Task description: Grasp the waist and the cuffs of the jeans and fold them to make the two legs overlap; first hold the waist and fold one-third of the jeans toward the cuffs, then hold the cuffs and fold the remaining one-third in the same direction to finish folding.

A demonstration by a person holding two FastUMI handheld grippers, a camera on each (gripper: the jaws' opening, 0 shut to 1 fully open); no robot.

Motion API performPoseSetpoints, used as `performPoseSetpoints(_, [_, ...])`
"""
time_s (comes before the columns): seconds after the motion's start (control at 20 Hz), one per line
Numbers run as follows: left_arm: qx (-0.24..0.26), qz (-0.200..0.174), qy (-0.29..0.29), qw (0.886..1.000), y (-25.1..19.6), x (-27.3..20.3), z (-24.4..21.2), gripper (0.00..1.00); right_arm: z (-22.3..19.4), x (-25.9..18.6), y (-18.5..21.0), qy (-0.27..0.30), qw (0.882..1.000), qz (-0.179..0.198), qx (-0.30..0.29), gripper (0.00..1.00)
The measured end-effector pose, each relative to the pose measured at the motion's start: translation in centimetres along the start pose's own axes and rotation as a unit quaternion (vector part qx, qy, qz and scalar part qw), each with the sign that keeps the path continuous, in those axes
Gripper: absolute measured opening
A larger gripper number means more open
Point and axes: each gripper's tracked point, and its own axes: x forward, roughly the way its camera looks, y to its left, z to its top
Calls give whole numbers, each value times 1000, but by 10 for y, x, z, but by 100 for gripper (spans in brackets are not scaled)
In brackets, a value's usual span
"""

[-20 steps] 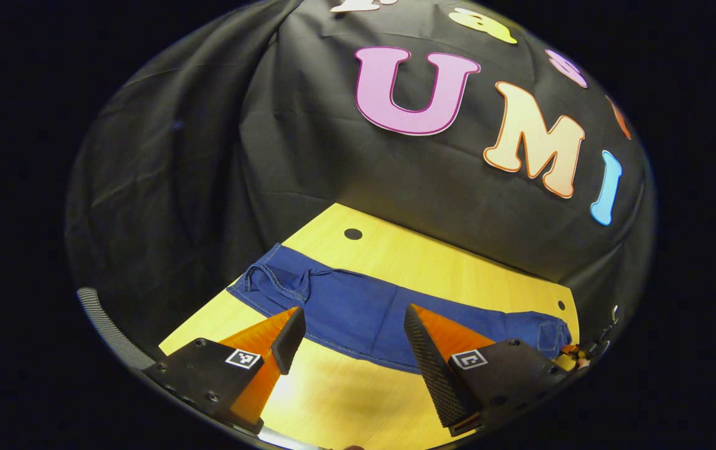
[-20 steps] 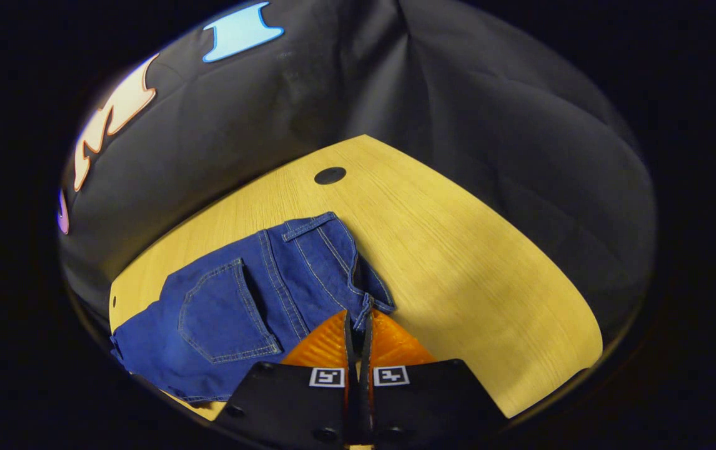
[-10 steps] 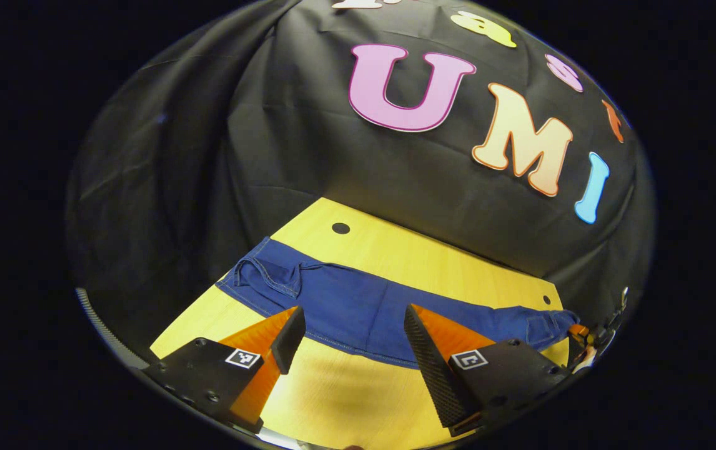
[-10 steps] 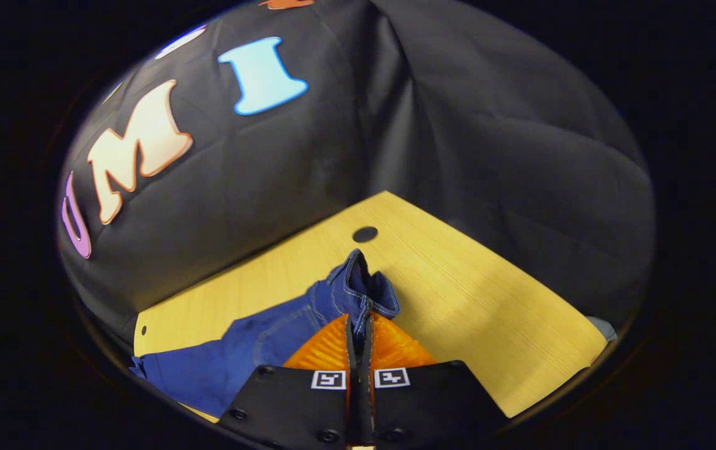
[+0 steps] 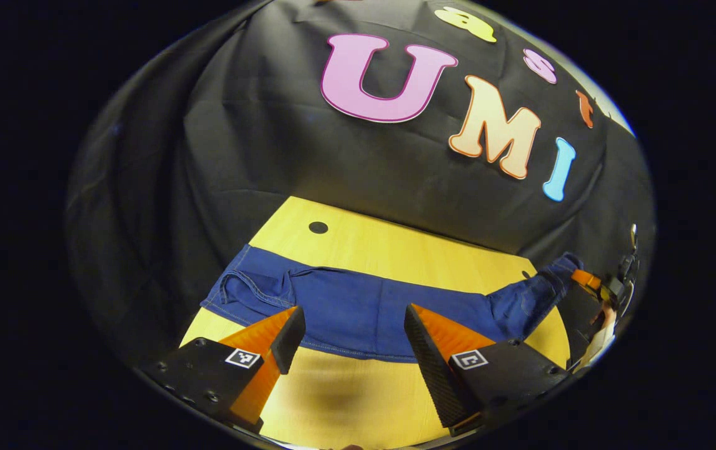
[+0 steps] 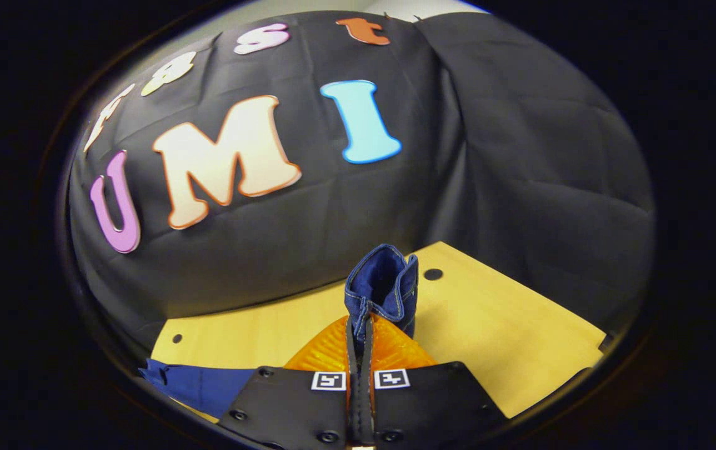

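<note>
Blue jeans (image 5: 358,303) lie lengthwise across the yellow table (image 5: 395,250), legs overlapped, with the cuffs (image 5: 248,290) at the left. My left gripper (image 5: 353,310) hovers open over the near edge of the legs, holding nothing. At the right end the waist (image 5: 555,269) is lifted off the table. My right gripper (image 6: 358,320) is shut on the waistband (image 6: 383,284), which stands up just past its tips. The right gripper (image 5: 586,279) and the hand (image 5: 605,315) holding it show at the far right of the left gripper view.
The table (image 6: 508,337) has small dark holes (image 5: 318,227) (image 6: 433,274) near its far corners. Black cloth walls close behind its far and side edges. Part of the jeans' leg (image 6: 202,384) lies low at the left in the right gripper view.
My right gripper has risen with the waist, pulling that end of the jeans up off the table. The left gripper stayed open and shifted only slightly over the legs.
</note>
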Motion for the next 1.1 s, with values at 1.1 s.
performPoseSetpoints(1.1, [-45, 44, 29, 998, 148, 14, -31, 95, -305, -35, 285, 186, 948, 227, -120, 17])
